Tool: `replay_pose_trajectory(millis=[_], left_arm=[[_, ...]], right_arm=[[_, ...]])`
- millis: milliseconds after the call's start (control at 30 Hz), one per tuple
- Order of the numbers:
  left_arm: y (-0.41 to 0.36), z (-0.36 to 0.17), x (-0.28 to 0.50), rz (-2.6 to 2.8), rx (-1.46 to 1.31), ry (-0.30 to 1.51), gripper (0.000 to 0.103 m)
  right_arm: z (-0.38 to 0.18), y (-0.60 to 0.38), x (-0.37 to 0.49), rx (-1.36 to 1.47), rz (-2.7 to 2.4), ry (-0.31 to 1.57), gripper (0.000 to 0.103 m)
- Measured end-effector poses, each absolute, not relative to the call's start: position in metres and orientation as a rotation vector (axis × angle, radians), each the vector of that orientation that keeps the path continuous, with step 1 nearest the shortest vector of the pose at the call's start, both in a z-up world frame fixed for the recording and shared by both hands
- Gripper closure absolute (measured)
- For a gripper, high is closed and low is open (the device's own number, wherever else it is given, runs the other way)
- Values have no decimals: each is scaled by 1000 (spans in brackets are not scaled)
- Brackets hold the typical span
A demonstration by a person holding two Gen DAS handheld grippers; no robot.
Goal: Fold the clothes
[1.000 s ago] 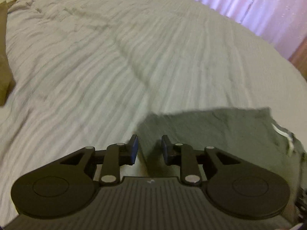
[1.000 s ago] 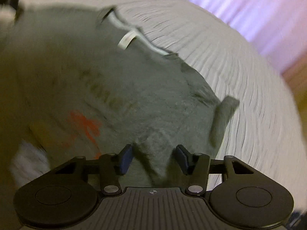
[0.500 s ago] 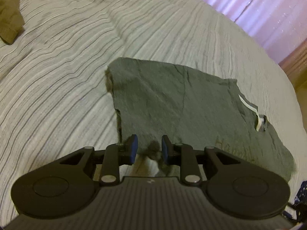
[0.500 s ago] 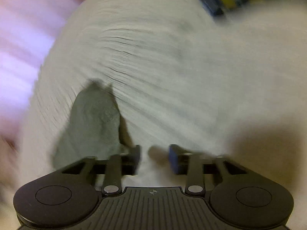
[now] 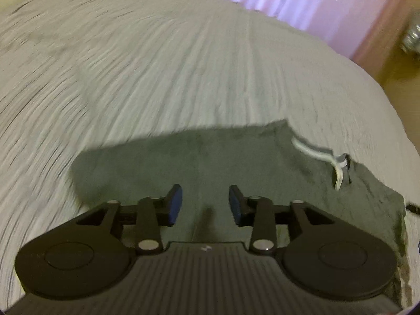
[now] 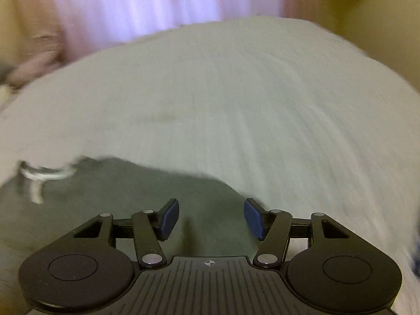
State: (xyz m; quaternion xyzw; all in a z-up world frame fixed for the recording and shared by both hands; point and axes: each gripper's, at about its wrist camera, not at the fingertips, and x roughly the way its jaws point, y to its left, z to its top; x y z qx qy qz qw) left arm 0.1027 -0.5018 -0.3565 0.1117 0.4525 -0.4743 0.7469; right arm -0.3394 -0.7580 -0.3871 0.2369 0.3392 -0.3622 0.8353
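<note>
No text, label, brand or number can be read in either view; both are motion-blurred. The only sign is a small crosshair mark on the right gripper's (image 6: 211, 216) ribbed body, behind its fingers.

A home bedroom: a wide bed under a pale grey, finely striped ribbed bedspread (image 5: 183, 84) fills both views, with sheer pinkish-white pleated curtains (image 6: 147, 5) across the top of each frame.

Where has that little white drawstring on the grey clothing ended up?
The white drawstring sits at the grey garment's far right edge on the striped bedspread in the left wrist view; the right wrist view shows it at far left.
</note>
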Motion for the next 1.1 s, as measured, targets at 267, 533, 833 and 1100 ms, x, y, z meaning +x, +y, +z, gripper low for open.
replay_pose_trajectory(millis=[267,533,833,1100], left_arm=[[-609,-377,114,-1282,453,893,58],[-643,-409,113,-1402,515,861,102],[-647,-417,95,-1245,500,728,73],[-565,-379,104,-1303,185,925,95]], right_arm=[[-411,-779,-219,364,-425,833,44],[-439,-803,-196,466,-323,820,103],[-447,-797,-206,447,-610,770,89],[-406,-726,-266,401,-475,767,47]])
